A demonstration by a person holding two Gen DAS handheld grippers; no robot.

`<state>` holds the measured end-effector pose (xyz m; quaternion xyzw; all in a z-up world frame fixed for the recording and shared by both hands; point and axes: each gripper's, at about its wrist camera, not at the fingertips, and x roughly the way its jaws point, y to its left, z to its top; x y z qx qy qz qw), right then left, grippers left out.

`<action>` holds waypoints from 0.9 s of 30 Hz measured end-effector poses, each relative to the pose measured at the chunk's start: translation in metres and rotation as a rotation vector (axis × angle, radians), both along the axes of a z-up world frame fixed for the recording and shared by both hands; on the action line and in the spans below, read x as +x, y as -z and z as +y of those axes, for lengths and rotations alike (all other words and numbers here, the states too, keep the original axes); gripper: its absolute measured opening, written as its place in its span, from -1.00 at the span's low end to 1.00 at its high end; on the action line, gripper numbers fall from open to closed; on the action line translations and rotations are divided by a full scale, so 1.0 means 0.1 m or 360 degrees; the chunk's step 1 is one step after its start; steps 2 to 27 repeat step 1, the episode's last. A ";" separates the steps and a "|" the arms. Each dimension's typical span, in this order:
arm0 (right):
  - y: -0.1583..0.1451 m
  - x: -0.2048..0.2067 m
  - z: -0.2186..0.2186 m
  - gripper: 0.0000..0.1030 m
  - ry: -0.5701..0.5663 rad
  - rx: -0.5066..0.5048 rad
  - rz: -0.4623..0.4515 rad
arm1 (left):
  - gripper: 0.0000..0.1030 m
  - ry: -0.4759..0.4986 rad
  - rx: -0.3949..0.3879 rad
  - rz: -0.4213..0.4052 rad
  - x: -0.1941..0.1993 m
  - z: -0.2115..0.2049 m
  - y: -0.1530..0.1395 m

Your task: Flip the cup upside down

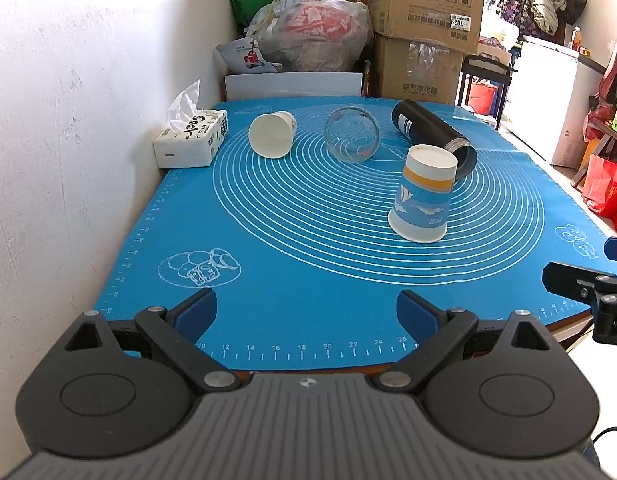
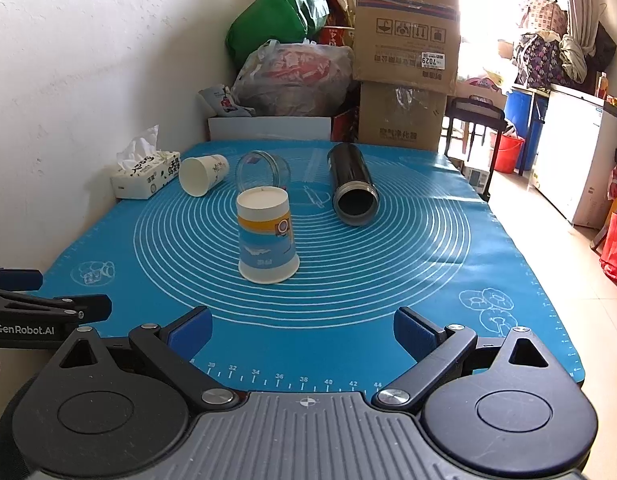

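paper cup [image 2: 268, 236]: upside down on the blue mat [image 2: 388, 280]
left hand-held gripper [image 1: 306, 316]: wide open, holding nothing
right hand-held gripper [image 2: 302, 330]: wide open, holding nothing

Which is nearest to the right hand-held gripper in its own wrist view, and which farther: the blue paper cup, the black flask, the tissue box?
Measured from the right hand-held gripper:
1. Blue paper cup, upside down, mid-mat, just left of centre.
2. Black flask, lying on its side, behind and right of the cup.
3. Tissue box, far left, by the wall.
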<state>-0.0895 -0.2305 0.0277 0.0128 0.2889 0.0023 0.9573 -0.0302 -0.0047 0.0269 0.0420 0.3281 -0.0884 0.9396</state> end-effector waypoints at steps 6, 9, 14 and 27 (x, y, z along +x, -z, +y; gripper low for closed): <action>0.01 0.00 -0.01 0.91 0.0001 0.0003 0.0002 | 0.86 -0.0001 0.0004 0.0002 0.01 -0.01 0.00; 0.01 0.00 -0.01 0.91 0.0001 0.0003 0.0002 | 0.86 -0.0001 0.0004 0.0002 0.01 -0.01 0.00; 0.01 0.00 -0.01 0.91 0.0001 0.0003 0.0002 | 0.86 -0.0001 0.0004 0.0002 0.01 -0.01 0.00; 0.01 0.00 -0.01 0.91 0.0001 0.0003 0.0002 | 0.86 -0.0001 0.0004 0.0002 0.01 -0.01 0.00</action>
